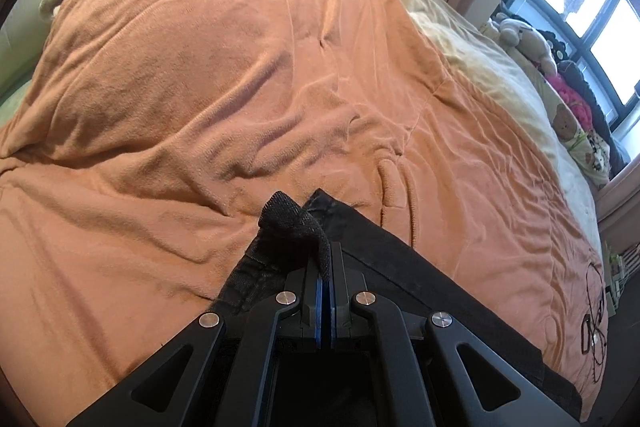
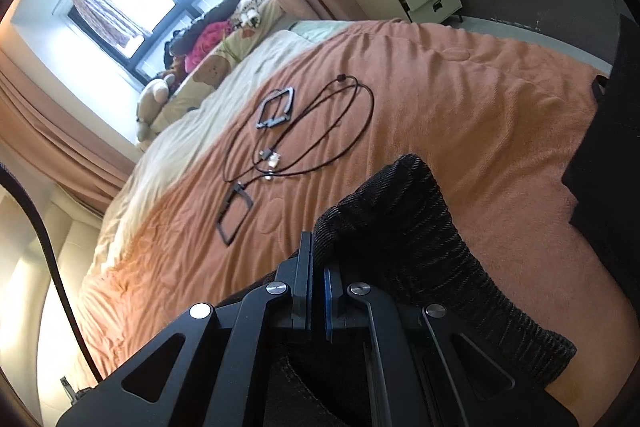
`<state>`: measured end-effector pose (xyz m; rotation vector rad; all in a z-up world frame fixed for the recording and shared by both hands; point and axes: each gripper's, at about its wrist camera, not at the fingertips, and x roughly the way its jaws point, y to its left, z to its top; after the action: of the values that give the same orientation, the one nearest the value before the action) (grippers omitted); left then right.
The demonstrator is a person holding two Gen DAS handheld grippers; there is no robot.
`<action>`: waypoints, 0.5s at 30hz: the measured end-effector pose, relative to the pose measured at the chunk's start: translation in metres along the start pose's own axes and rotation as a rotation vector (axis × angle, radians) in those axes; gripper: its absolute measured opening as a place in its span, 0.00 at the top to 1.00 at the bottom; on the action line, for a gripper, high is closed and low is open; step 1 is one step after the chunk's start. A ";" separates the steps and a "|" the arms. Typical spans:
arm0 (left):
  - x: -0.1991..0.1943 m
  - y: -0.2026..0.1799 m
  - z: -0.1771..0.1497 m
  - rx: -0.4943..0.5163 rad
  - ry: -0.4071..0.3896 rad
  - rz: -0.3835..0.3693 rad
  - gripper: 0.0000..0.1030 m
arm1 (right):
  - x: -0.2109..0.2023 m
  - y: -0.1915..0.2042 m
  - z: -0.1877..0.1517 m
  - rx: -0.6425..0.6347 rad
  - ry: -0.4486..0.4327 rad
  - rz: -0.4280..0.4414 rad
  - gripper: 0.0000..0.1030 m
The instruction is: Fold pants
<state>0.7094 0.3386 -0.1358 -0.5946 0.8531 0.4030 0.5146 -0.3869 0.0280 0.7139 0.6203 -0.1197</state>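
Black pants [image 1: 384, 247]: waistband clenched by left gripper [image 1: 326, 263] and right gripper [image 2: 317, 267] fingers above orange blanket [image 1: 200, 107]; keep both corners level, taut, clear of cable [image 2: 320, 131].

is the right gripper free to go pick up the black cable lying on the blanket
Probably not yet: the right gripper is shut on the pants, so its fingers are occupied. The path over the blanket to the cable looks clear.

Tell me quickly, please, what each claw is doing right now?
Left claw: closed on a fold of the black pants.
Right claw: closed on the ribbed edge of the black pants.
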 end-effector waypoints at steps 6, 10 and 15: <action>0.035 -0.004 0.002 0.019 0.039 0.022 0.98 | 0.028 0.011 0.007 -0.024 0.044 -0.049 0.99; 0.050 -0.010 0.005 0.029 0.053 0.037 0.98 | 0.040 0.016 0.013 -0.027 0.057 -0.071 0.99; 0.061 -0.018 0.006 0.068 0.086 0.064 0.69 | 0.057 0.026 0.012 -0.055 0.086 -0.136 0.98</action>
<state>0.7596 0.3345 -0.1756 -0.5257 0.9657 0.4069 0.5746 -0.3695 0.0177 0.6263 0.7517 -0.1983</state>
